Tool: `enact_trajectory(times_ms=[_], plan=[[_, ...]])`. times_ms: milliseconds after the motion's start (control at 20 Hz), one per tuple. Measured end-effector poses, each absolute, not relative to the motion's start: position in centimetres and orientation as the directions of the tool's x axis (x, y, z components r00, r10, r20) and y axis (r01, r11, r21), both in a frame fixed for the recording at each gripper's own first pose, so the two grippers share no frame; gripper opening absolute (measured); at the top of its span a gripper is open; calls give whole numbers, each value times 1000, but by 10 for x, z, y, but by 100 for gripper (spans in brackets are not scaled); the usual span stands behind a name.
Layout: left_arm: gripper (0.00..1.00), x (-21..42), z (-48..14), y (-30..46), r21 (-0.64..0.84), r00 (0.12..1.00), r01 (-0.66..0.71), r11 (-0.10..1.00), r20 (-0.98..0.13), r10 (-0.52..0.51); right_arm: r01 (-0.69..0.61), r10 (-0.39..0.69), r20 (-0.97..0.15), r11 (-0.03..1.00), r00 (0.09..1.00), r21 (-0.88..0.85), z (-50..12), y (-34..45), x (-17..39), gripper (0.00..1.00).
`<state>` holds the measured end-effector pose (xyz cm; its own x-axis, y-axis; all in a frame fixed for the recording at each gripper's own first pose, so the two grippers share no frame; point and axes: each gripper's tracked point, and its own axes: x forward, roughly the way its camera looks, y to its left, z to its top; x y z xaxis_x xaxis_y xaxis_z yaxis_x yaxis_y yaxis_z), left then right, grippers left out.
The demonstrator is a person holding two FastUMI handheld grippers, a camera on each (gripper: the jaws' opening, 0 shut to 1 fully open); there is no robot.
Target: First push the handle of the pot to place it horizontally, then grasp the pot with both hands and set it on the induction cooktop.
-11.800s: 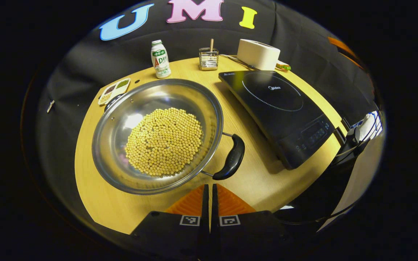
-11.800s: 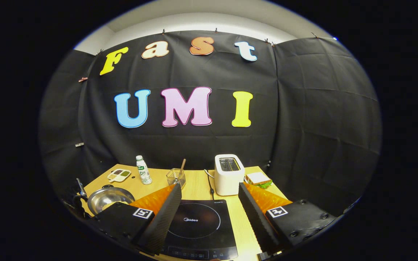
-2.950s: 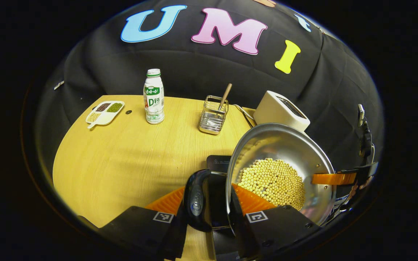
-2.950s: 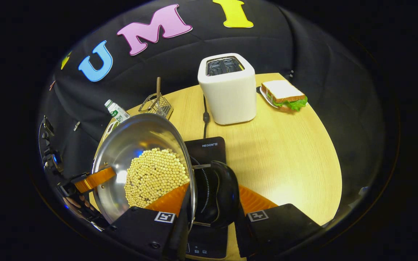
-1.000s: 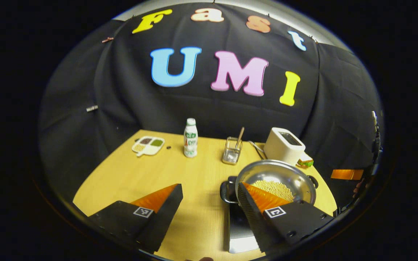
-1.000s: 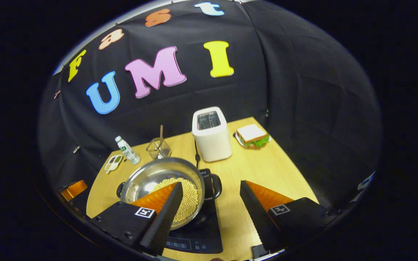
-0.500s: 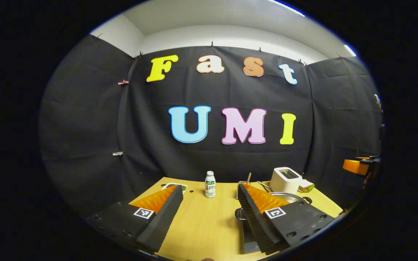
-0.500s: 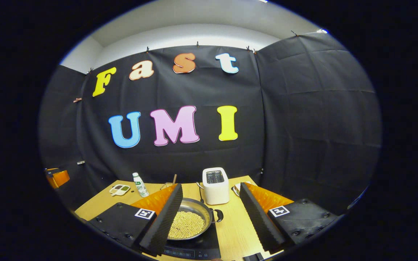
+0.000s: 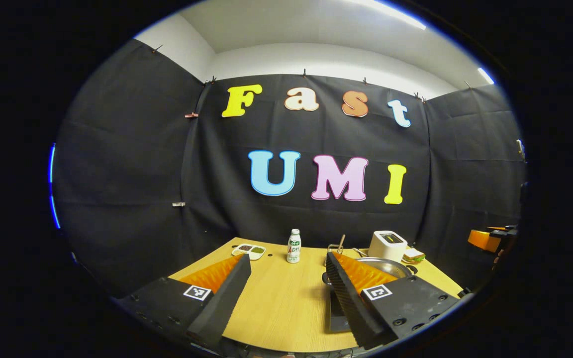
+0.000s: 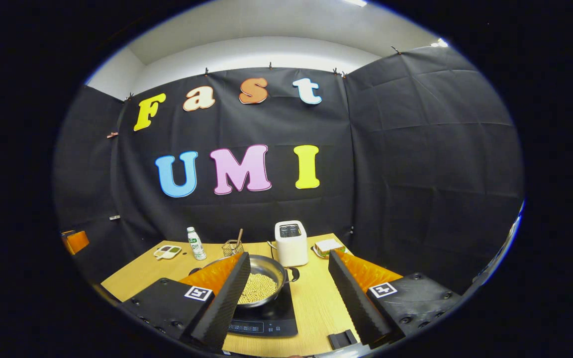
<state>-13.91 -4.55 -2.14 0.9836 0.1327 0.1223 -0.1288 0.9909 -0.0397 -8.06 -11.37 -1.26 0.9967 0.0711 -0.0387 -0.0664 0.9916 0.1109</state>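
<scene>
The steel pot [image 10: 262,278] of yellow beans rests on the black induction cooktop [image 10: 266,318], its two black handles pointing left and right. My right gripper [image 10: 289,254] is open, held back above the table's front edge, with nothing between its fingers. In the left gripper view the pot [image 9: 391,266] is partly hidden behind one finger, on the cooktop [image 9: 338,313]. My left gripper [image 9: 287,256] is open and empty too, over the wooden table [image 9: 276,298]. Each gripper shows small at the edge of the other's view: the right gripper [image 9: 485,239], the left gripper [image 10: 75,241].
Behind the pot stand a white toaster [image 10: 290,243], a sandwich on a plate [image 10: 329,247], a wire utensil rack [image 10: 233,247], a milk bottle [image 10: 196,243] and a divided dish of beans [image 10: 168,252]. A small black object [image 10: 342,339] lies near the table's front edge.
Three seconds ago both grippers were shut on the pot's handles, holding it over the cooktop. They have since let go, opened and drawn back and up; the pot rests on the cooktop.
</scene>
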Motion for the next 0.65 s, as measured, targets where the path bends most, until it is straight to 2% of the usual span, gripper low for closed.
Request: enact_trajectory(times_ms=[350, 650], plan=[[95, -133, -40, -33, -51, 986, -146, 988, 75, 150, -109, 113, -30, 988, 993, 106, -7, -91, -83, 98], [95, -123, -37, -51, -48, 991, -104, 993, 73, 108, -113, 117, -32, 987, 993, 113, -9, -98, -94, 98]])
